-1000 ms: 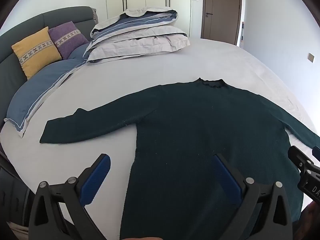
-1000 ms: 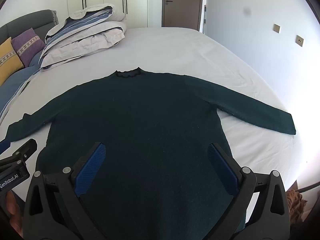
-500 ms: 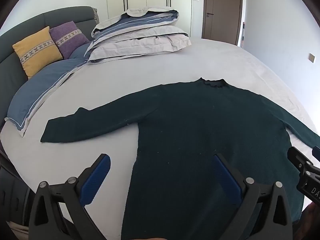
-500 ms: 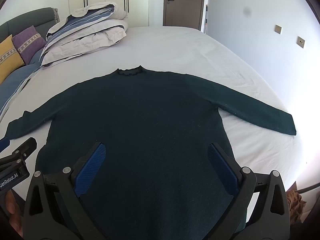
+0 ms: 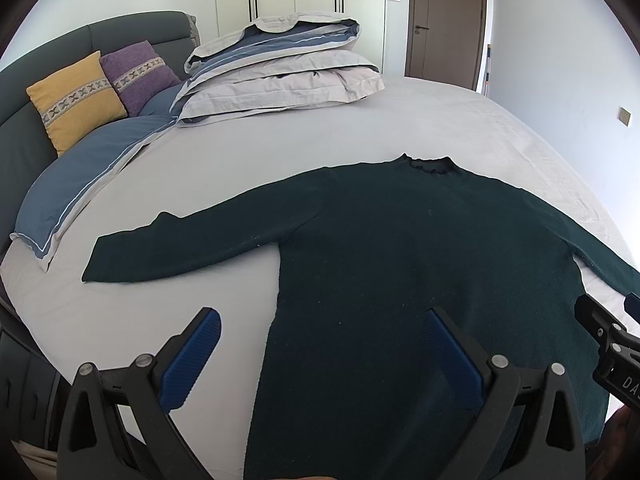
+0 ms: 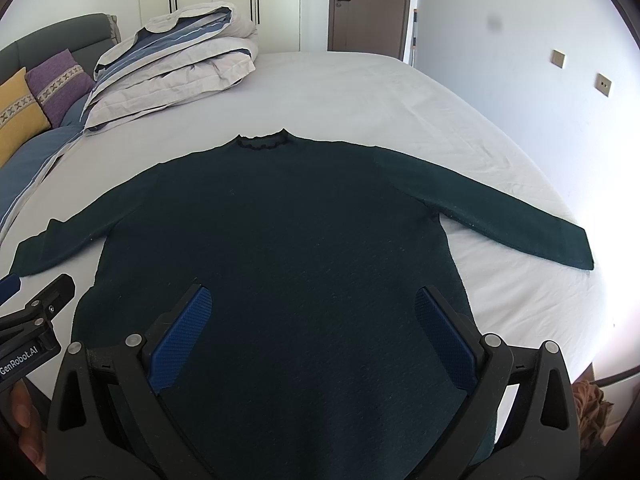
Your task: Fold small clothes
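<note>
A dark green long-sleeved sweater (image 5: 400, 248) lies flat on the white bed sheet (image 5: 360, 132), collar away from me and both sleeves spread out. It also shows in the right wrist view (image 6: 280, 220). My left gripper (image 5: 320, 344) is open and empty above the sweater's lower left edge. My right gripper (image 6: 314, 324) is open and empty above the sweater's lower middle. The right gripper's tip shows at the right edge of the left wrist view (image 5: 600, 332).
A folded duvet (image 5: 280, 68) lies at the far side of the bed. A yellow cushion (image 5: 76, 100) and a purple cushion (image 5: 140, 68) lean on the grey headboard (image 5: 60, 48). A blue pillow (image 5: 80, 184) lies at the left. A brown door (image 6: 368, 0) stands behind.
Both grippers have drifted very slightly; the sweater lies as before and both grippers stay open.
</note>
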Motion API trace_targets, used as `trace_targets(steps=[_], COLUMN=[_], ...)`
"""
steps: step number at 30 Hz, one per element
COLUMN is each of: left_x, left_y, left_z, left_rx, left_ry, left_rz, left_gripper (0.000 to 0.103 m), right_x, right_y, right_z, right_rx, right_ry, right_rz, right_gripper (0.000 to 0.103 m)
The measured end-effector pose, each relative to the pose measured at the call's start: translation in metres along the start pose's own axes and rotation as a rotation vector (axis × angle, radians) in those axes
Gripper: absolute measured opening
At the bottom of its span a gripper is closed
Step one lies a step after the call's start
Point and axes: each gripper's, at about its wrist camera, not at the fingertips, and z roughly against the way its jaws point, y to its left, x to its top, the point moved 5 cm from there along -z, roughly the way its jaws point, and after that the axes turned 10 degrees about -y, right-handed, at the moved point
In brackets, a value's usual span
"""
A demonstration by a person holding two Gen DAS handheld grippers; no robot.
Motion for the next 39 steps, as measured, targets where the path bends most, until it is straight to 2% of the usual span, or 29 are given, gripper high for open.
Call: trace_targets(steps=[39], left_x=[-0.0074], left_y=[0.0015], left_z=[-0.0002], left_rx=[0.005], left_ry=[0.005], left_rz=[0.003], left_gripper=[0.103], right_x=[-0.0031], right_y=[0.0026], right_z=[0.0007], right_rx=[0.005], right_ry=[0.004], right_rz=[0.003], right_gripper=[0.103])
